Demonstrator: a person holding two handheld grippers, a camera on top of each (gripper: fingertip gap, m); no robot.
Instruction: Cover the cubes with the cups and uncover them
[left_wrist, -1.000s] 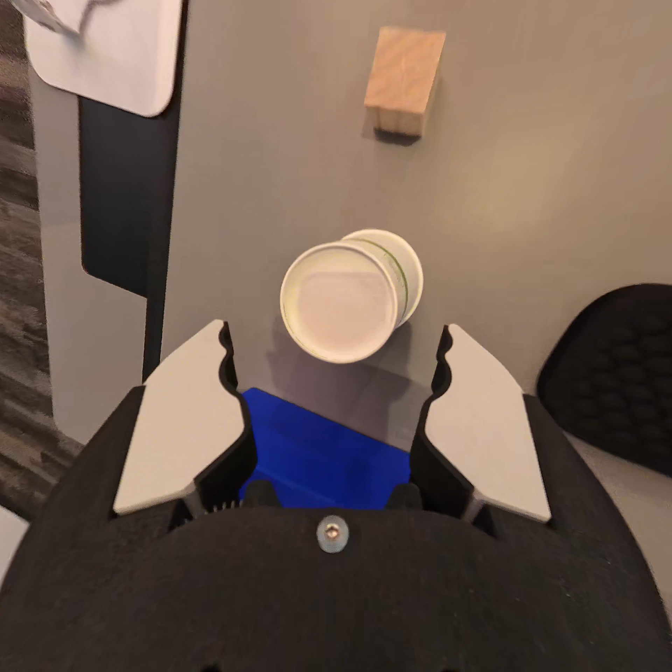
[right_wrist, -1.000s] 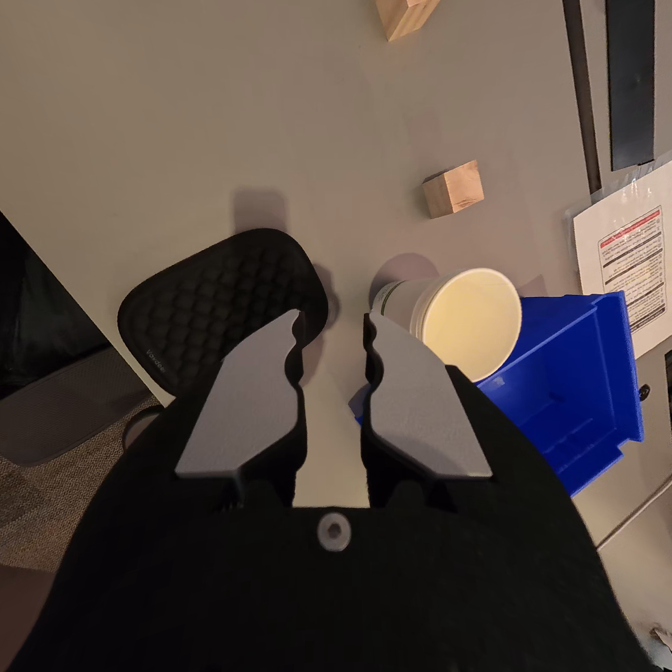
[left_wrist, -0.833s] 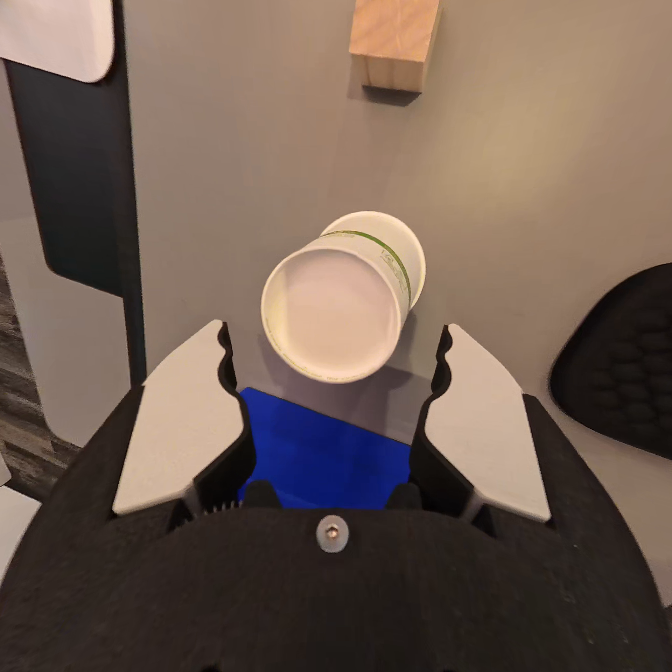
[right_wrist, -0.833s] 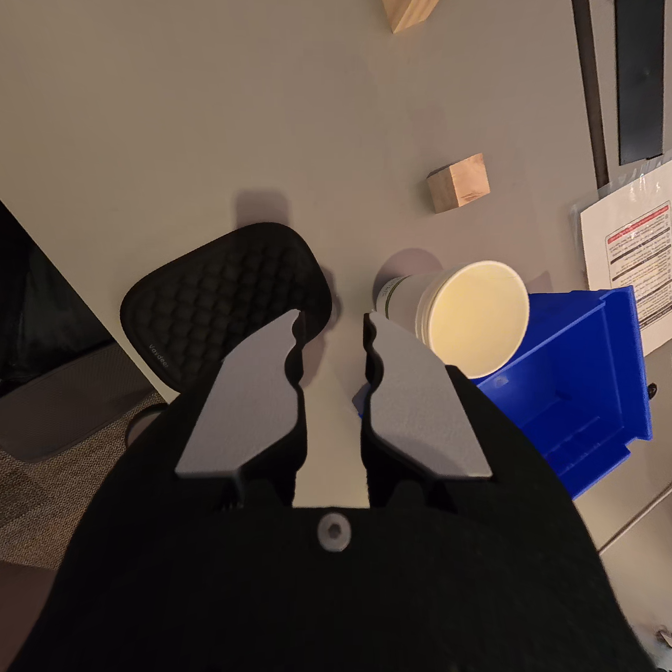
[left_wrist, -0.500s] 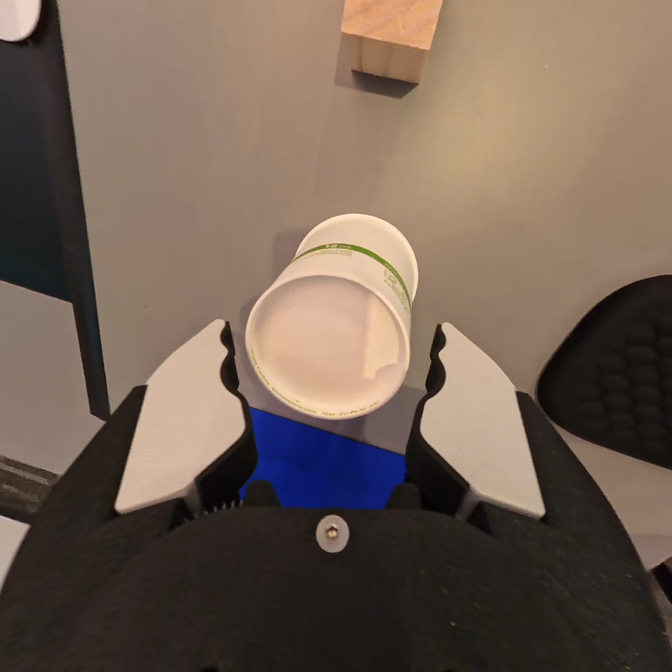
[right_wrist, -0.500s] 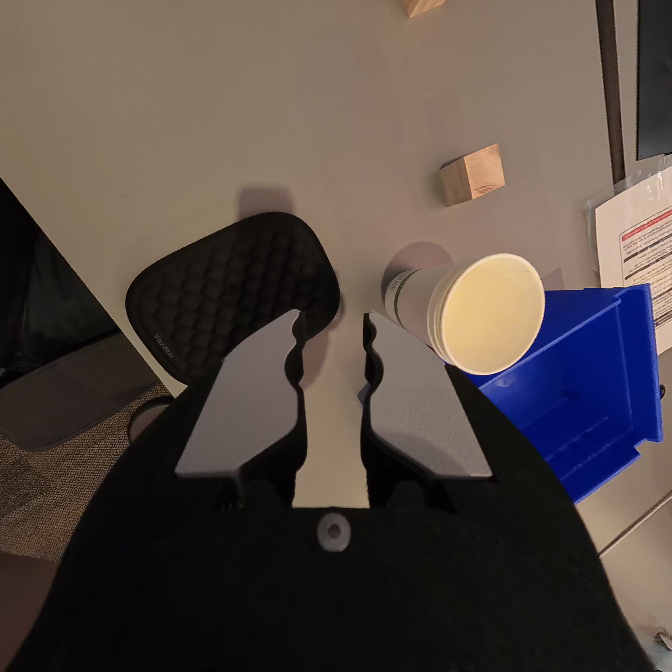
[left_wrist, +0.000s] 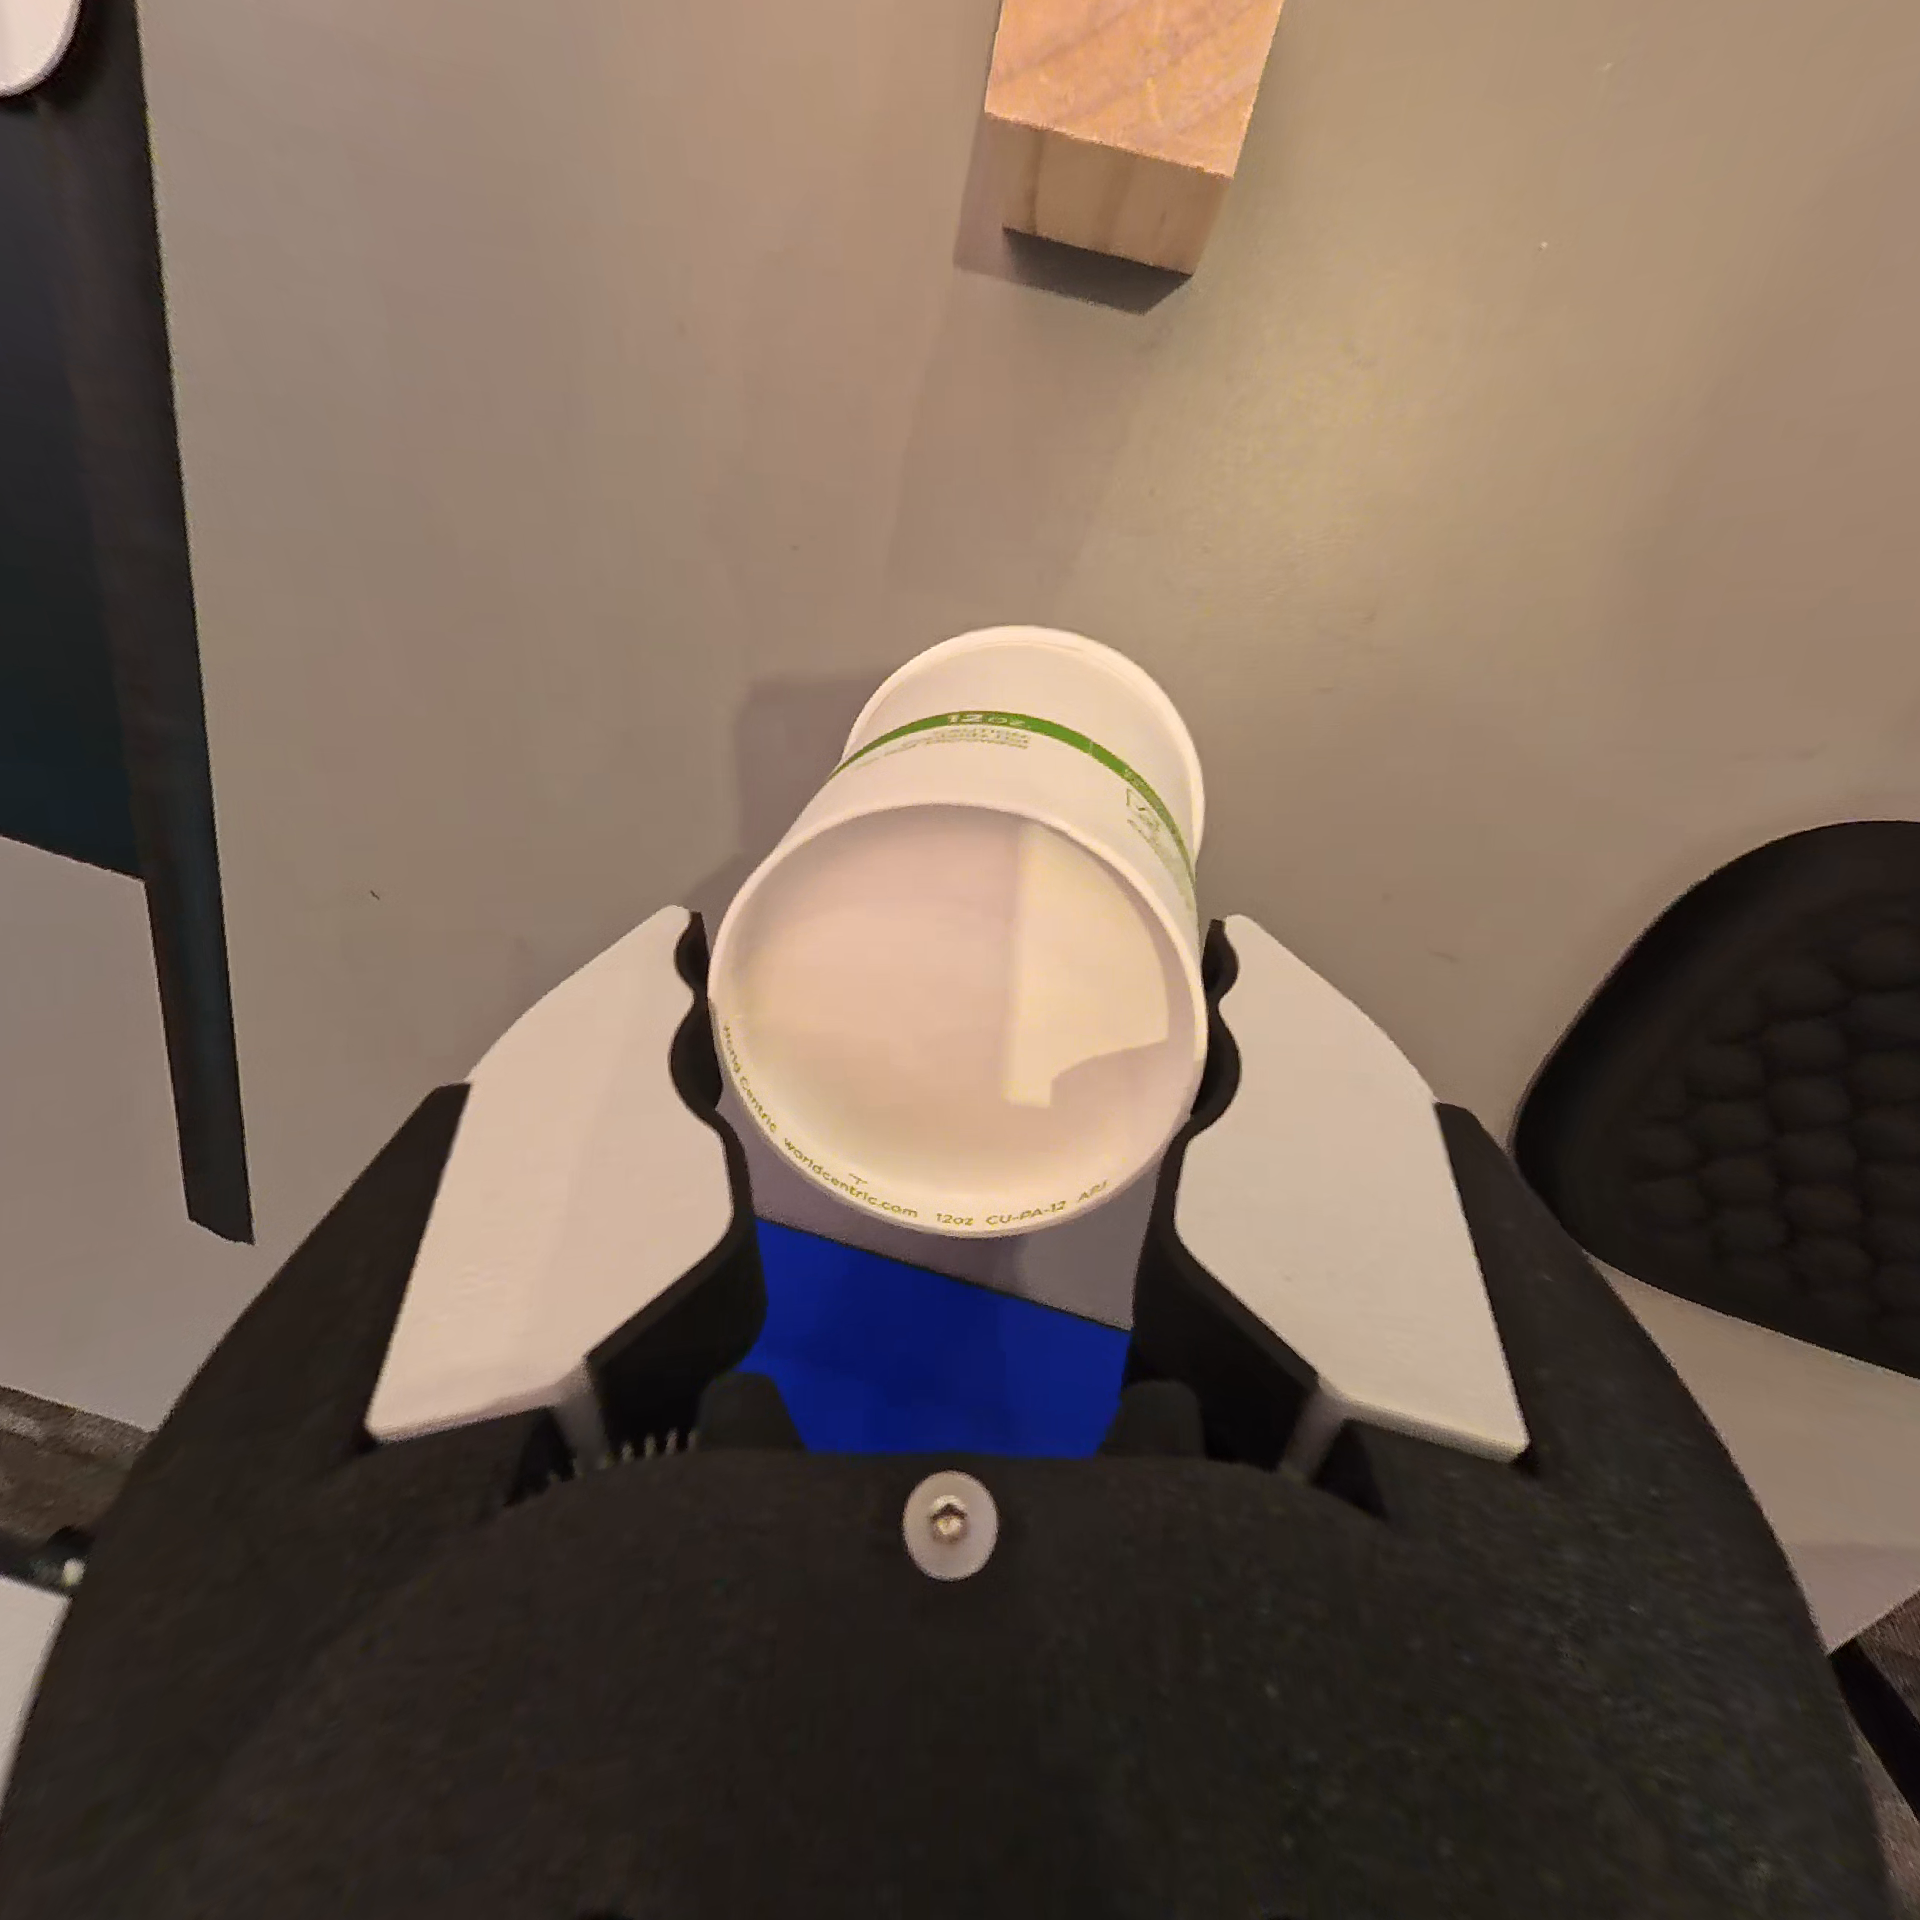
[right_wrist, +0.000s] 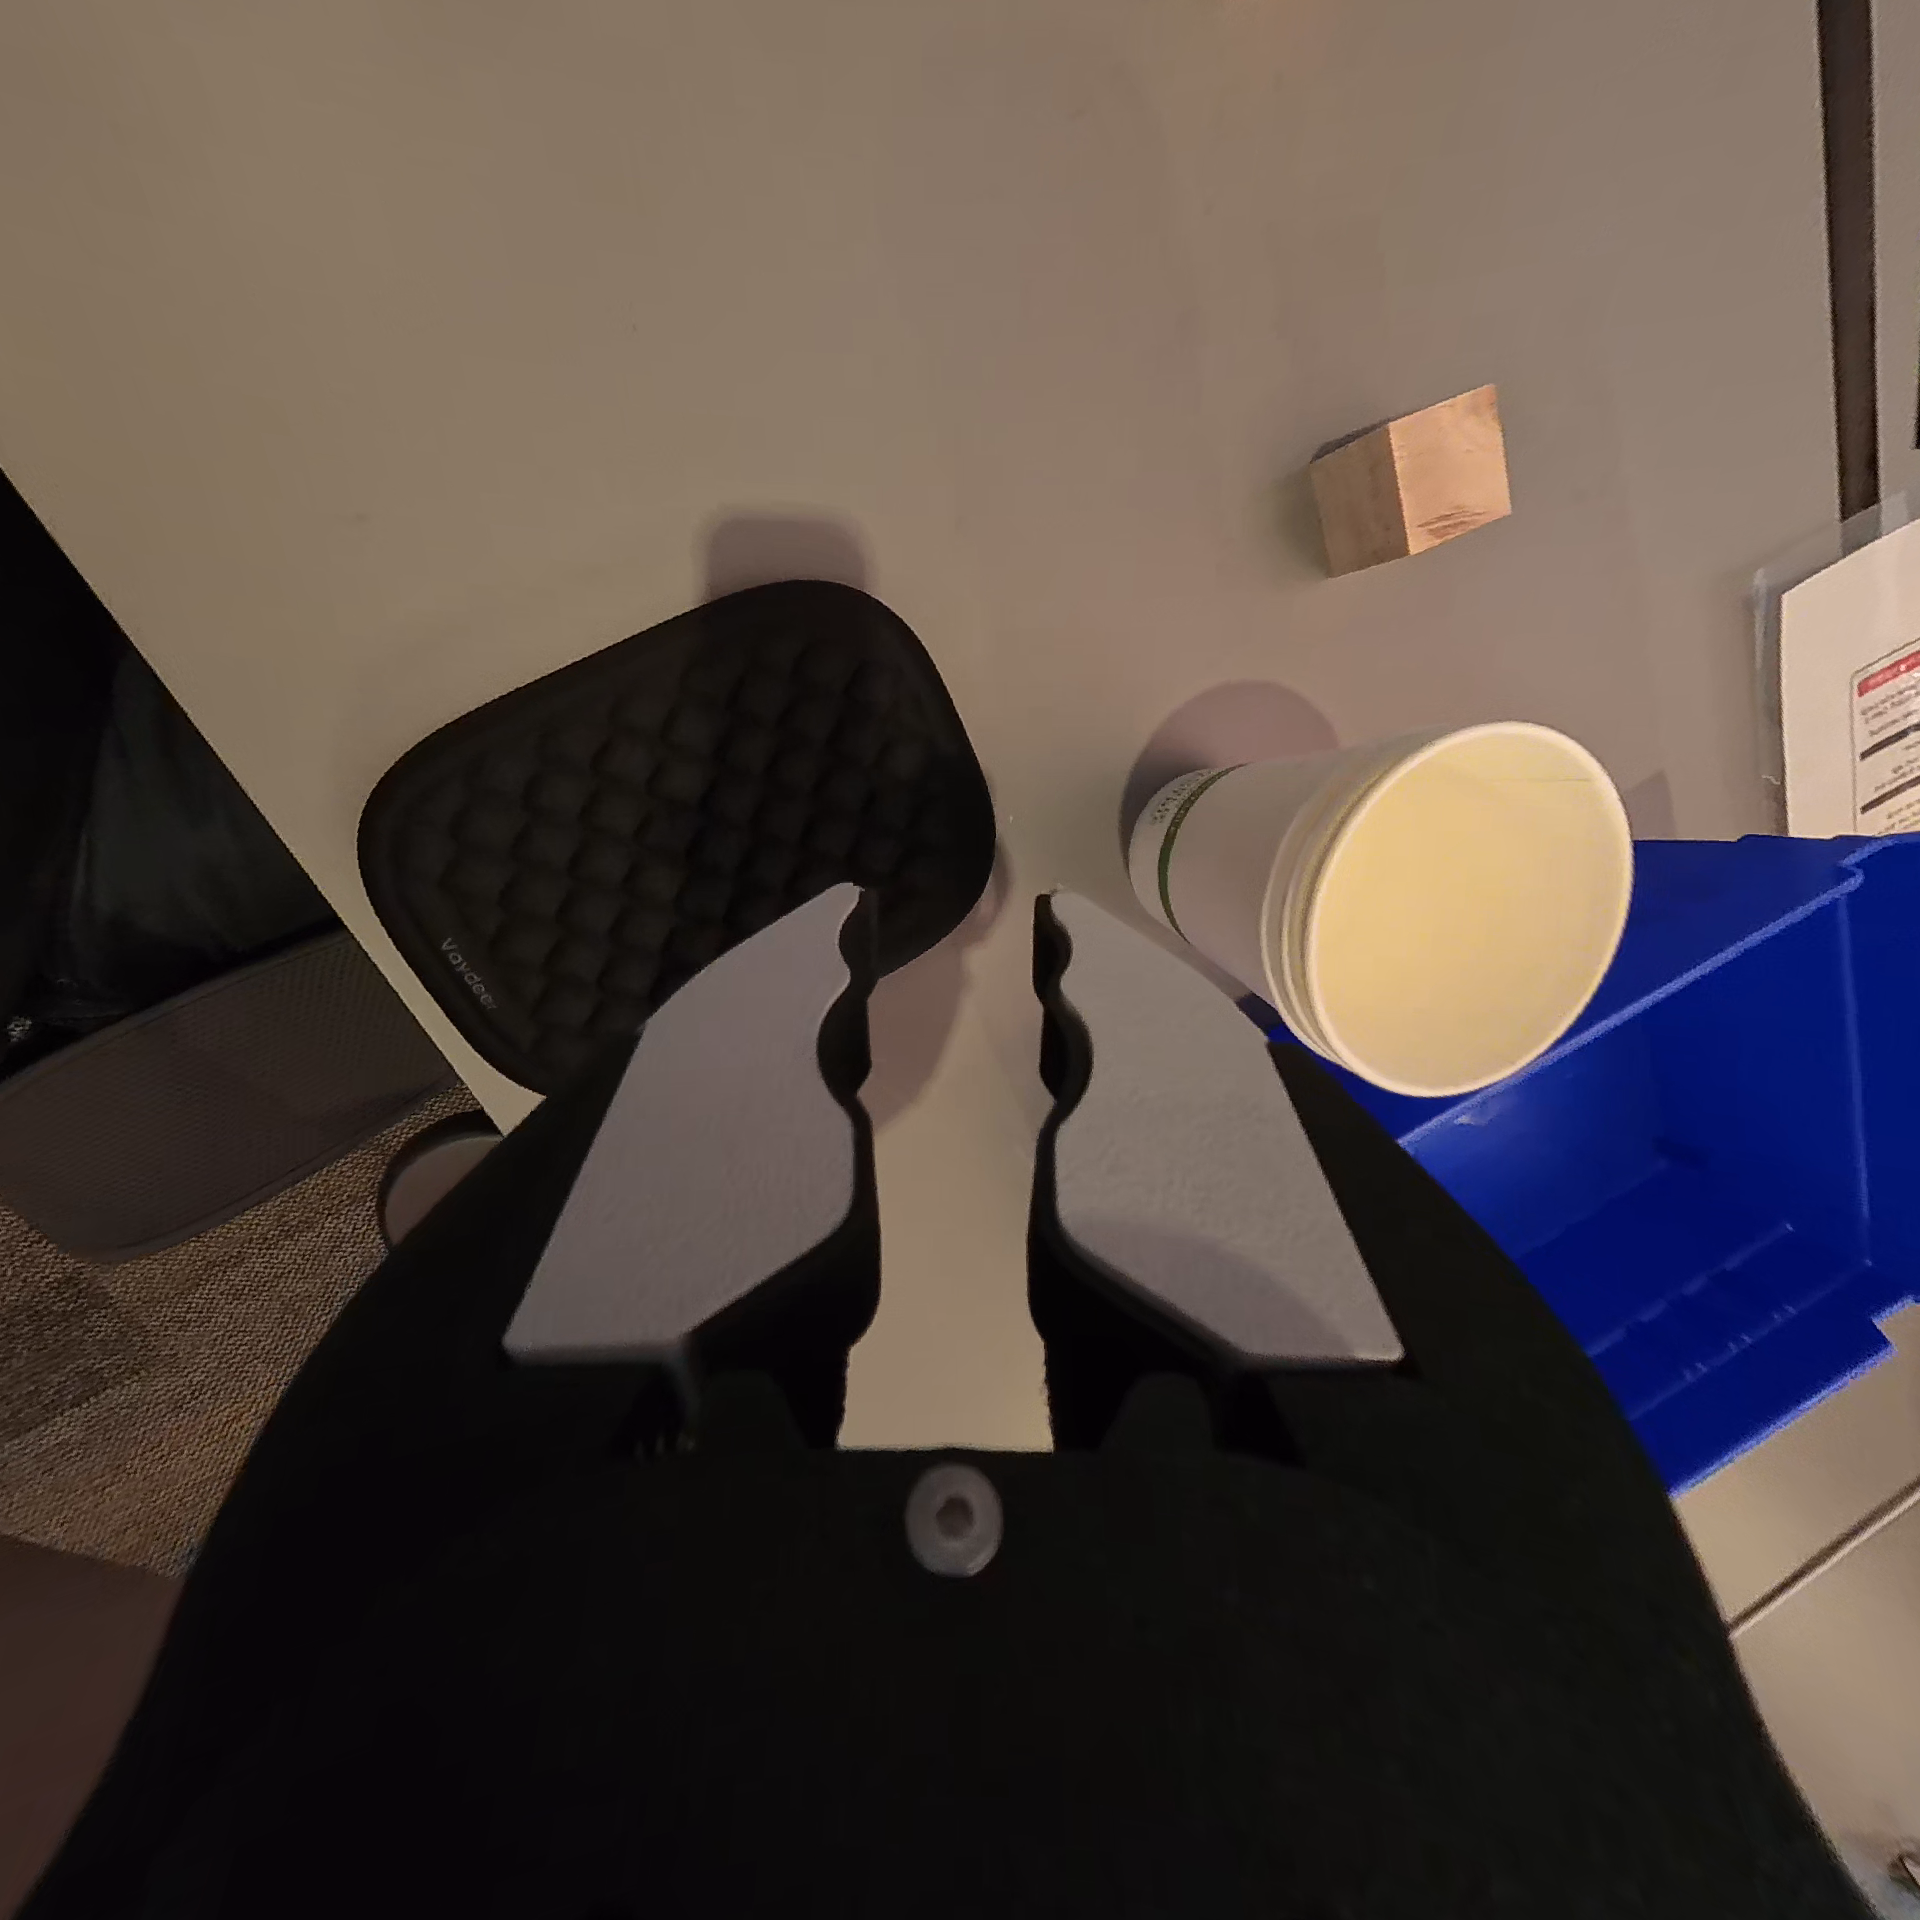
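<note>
A white paper cup (left_wrist: 956, 1039) with a green band leans tilted over the edge of a blue bin (left_wrist: 935, 1340), one round end toward the camera. My left gripper (left_wrist: 951, 935) has its fingers against both sides of that end and is shut on it. A wooden cube (left_wrist: 1122, 135) sits uncovered on the grey table beyond the cup. In the right wrist view the cup (right_wrist: 1455, 904) shows as a nested stack against the bin (right_wrist: 1714, 1143), with the cube (right_wrist: 1408, 478) behind it. My right gripper (right_wrist: 951, 899) hangs above the table left of the cup, empty, jaws a narrow gap apart. The left gripper does not show there.
A black textured pad (right_wrist: 675, 810) lies at the table's front edge, also seen in the left wrist view (left_wrist: 1745, 1091). A printed sheet (right_wrist: 1860, 707) lies at the right. A dark strip (left_wrist: 177, 831) runs along the table's left side. A chair (right_wrist: 156, 1091) stands below the edge.
My left gripper has come forward around the cup's end and its fingers have narrowed onto it. My right gripper has drifted slightly, its jaw gap unchanged.
</note>
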